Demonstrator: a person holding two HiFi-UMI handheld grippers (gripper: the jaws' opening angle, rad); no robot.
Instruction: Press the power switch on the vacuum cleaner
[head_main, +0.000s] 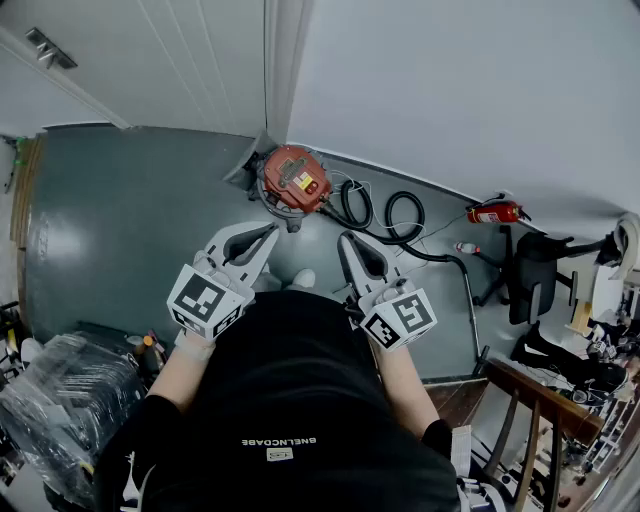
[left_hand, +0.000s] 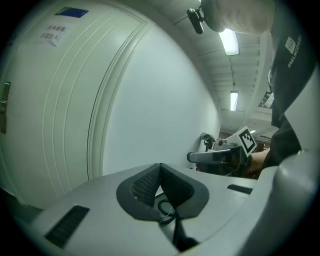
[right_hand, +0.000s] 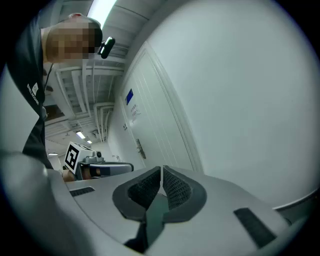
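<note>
The vacuum cleaner is a round red canister on the grey floor, in the corner where door and wall meet. Its black hose lies coiled to the right. In the head view my left gripper is shut and empty, its tips just short of the canister's near side. Beside it my right gripper is also shut and empty, pointing at the floor near the hose. Jaws meet with nothing between them in the left gripper view and the right gripper view. I cannot make out the power switch.
A red fire extinguisher and a small bottle lie by the wall at right. A black office chair stands further right. Wrapped bundles fill the lower left. A wooden rail runs along the lower right.
</note>
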